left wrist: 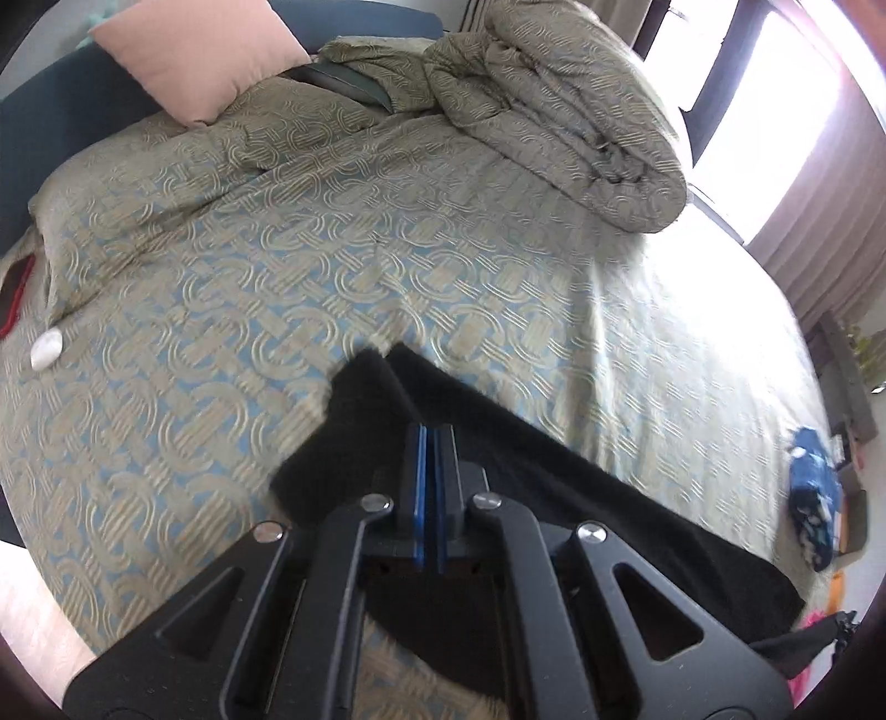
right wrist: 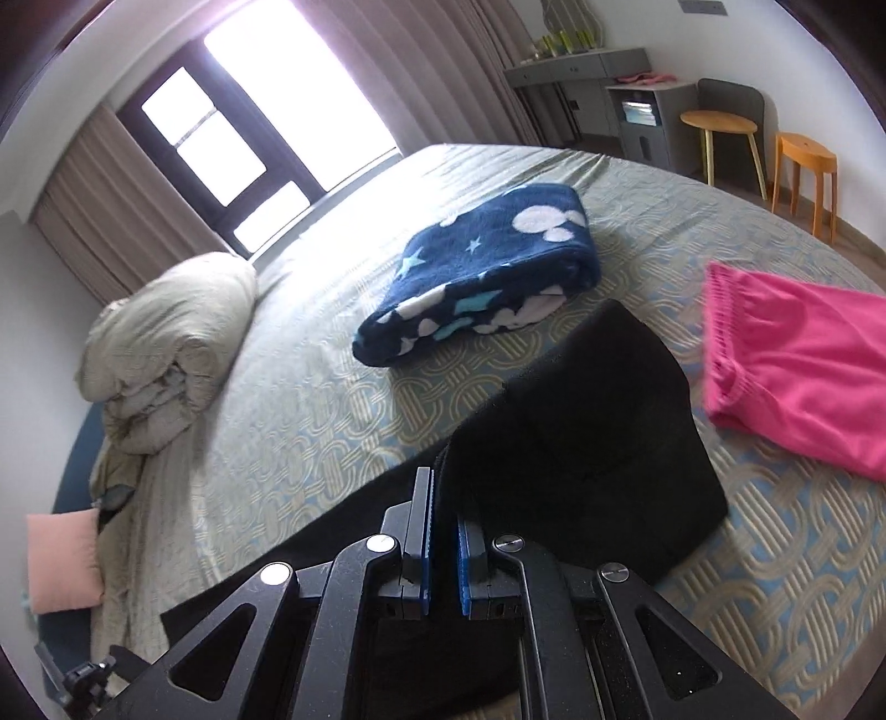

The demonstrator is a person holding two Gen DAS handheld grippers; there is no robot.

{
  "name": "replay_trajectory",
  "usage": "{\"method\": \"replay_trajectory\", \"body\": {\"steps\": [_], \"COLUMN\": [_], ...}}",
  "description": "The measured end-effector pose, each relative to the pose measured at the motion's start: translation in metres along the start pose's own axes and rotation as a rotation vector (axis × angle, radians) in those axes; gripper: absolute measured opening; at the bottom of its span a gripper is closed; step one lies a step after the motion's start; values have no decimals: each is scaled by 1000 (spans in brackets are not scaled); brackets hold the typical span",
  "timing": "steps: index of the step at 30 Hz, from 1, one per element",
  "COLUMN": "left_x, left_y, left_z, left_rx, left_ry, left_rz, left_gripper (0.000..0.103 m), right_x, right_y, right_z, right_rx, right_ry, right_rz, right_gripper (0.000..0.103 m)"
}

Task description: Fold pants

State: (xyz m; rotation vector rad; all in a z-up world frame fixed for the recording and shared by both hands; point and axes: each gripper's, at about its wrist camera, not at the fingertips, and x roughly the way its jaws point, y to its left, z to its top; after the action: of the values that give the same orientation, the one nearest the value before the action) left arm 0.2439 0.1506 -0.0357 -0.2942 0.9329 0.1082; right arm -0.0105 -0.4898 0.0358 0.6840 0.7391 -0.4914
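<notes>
Black pants [left wrist: 581, 498] lie on the patterned bed cover, one end lifted. My left gripper [left wrist: 431, 437] is shut on the pants' fabric and holds it above the bed. In the right wrist view the black pants [right wrist: 598, 421] drape over and past my right gripper [right wrist: 443, 498], whose blue pads pinch a thick fold of the cloth. The fabric stretches between the two grippers along the near side of the bed.
The bed [left wrist: 332, 266] has a rolled quilt [left wrist: 565, 111] and a pink pillow [left wrist: 199, 50] at the head. A folded navy blanket [right wrist: 487, 266] and pink pants [right wrist: 797, 354] lie beside the black pants. A white object [left wrist: 47, 348] lies at the left. Stools [right wrist: 803, 166] stand by the wall.
</notes>
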Motion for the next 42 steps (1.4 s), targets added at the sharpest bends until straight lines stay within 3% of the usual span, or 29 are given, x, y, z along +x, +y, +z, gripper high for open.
{"method": "replay_trajectory", "body": {"steps": [4,9,11,13,15,19,24,26,27,29,37,42], "left_x": [33,53,64,74,85,109,141,153,157,157,96,91], "left_y": [-11,-16,-16,-13,-11,-18,-28,-29,-28,-28,-21,-12], "left_z": [18,15,11,11,12,15,16,14,13,10,28,53], "left_rx": [17,84,132,146,160,231,265,260,261,247,171,96], "left_ry": [21,84,119,129,130,175,245,272,283,278,99,84], "left_rz": [52,31,36,59,68,49,30,29,36,32,32,38], "left_gripper": [2,5,20,44,51,53,53,34,12,8,6,6], "right_x": [47,90,102,110,112,113,113,114,114,114,100,94], "right_y": [10,12,10,9,7,8,13,13,13,14,13,12], "right_z": [16,21,19,16,15,16,16,16,16,16,18,29], "right_rx": [3,-20,-35,-53,-55,-56,-78,-76,-75,-75,-37,11], "right_ry": [54,91,111,121,125,132,133,134,134,135,96,58], "right_rz": [-41,-120,-141,-151,-153,-154,-173,-177,-179,-183,-160,-144], "right_gripper": [5,5,5,5,5,5,5,5,5,5,5,5]}}
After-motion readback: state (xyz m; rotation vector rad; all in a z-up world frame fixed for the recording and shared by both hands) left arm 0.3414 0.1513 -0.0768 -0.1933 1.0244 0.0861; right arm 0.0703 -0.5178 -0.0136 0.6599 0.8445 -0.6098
